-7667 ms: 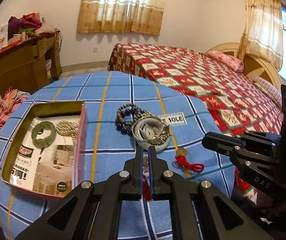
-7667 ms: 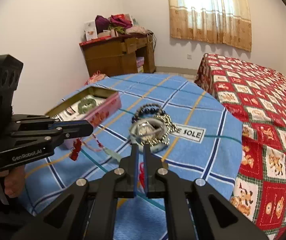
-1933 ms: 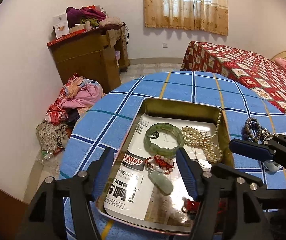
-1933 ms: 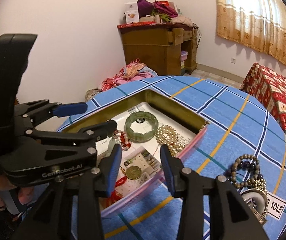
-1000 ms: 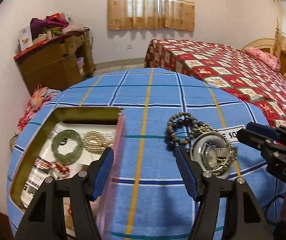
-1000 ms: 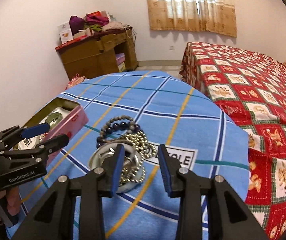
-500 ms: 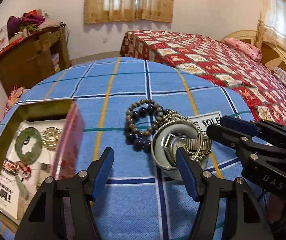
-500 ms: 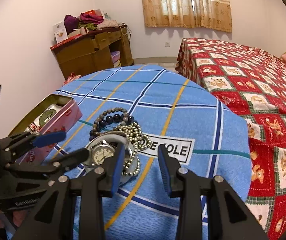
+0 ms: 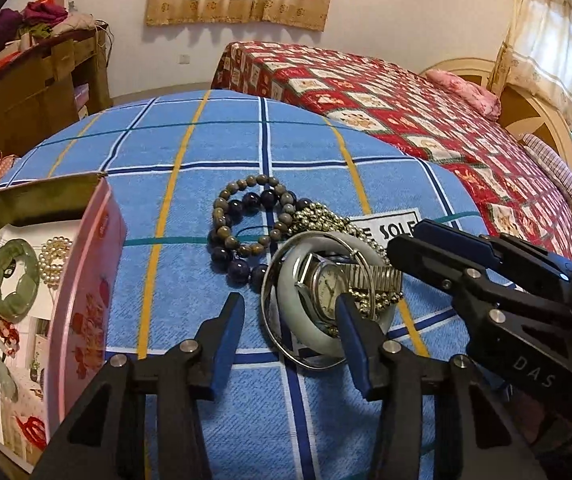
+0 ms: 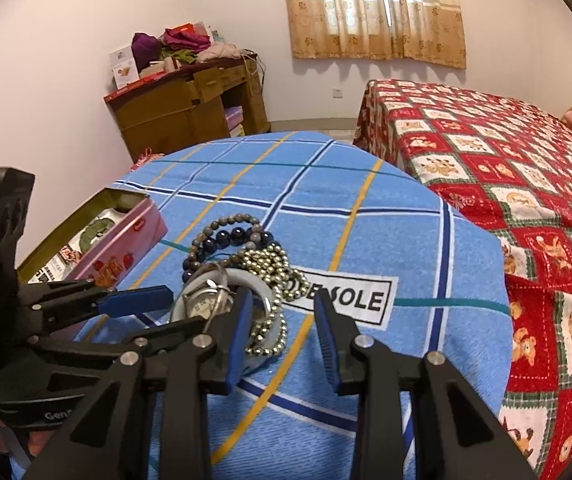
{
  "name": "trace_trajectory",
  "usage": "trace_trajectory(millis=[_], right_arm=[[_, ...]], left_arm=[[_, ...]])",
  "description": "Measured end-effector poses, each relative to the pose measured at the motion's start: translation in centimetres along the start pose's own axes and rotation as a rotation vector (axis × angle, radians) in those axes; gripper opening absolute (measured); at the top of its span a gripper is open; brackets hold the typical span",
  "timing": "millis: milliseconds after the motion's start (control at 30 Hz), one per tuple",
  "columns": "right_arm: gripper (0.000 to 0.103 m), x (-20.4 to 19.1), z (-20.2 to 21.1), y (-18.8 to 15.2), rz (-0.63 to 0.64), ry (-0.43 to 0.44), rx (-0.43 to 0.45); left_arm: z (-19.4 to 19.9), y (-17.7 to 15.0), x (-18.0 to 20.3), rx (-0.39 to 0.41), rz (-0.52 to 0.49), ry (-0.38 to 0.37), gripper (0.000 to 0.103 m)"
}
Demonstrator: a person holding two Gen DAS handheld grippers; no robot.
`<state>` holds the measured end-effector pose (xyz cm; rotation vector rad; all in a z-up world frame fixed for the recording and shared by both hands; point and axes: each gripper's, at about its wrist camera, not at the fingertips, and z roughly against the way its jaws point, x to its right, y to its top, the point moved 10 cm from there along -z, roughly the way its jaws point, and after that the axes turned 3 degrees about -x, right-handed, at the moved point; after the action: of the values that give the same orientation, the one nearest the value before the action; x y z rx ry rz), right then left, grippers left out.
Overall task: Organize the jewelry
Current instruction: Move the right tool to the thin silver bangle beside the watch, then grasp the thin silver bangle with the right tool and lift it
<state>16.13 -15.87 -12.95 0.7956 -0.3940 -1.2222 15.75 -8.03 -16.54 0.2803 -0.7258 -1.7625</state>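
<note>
A pile of jewelry lies on the blue checked cloth (image 9: 190, 152): a white bangle (image 9: 286, 280) with a wristwatch (image 9: 327, 286) in it, a thin silver bangle (image 9: 270, 320), a dark bead bracelet (image 9: 246, 220) and a brass bead chain (image 9: 325, 218). My left gripper (image 9: 289, 324) is closing over the bangle's near left rim; its left pad is still clear of the rim. My right gripper (image 10: 284, 316) stands open over the bead chain (image 10: 270, 264) and the bangle (image 10: 270, 300), not pressing on them. The watch (image 10: 202, 306) shows between both tools.
A pink tin box (image 9: 86, 280) at the left holds a green jade bracelet (image 9: 12, 276), pearls (image 9: 56, 256) and red-string pendants. A bed with a red quilt (image 9: 405, 92) lies beyond the round table's far edge. A wooden desk (image 10: 190, 116) stands by the wall.
The left gripper has swung from the box to the pile and dropped closer; its jaws have narrowed around the bangle's rim. The right gripper has stayed put.
</note>
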Motion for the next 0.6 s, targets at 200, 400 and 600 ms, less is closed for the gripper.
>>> trace_trajectory(millis=[200, 400, 600], right_arm=[[0.035, -0.3, 0.8, 0.7, -0.011, 0.024, 0.018], [0.035, -3.3, -0.4, 0.3, 0.055, 0.085, -0.043], [0.03, -4.2, -2.4, -0.4, 0.087, 0.072, -0.106]], left_arm=[[1.8, 0.6, -1.0, 0.081, 0.029, 0.051, 0.048], [3.9, 0.9, -3.3, 0.159, 0.074, 0.144, 0.048], [3.6, 0.8, -4.4, 0.155, 0.12, 0.149, 0.048]])
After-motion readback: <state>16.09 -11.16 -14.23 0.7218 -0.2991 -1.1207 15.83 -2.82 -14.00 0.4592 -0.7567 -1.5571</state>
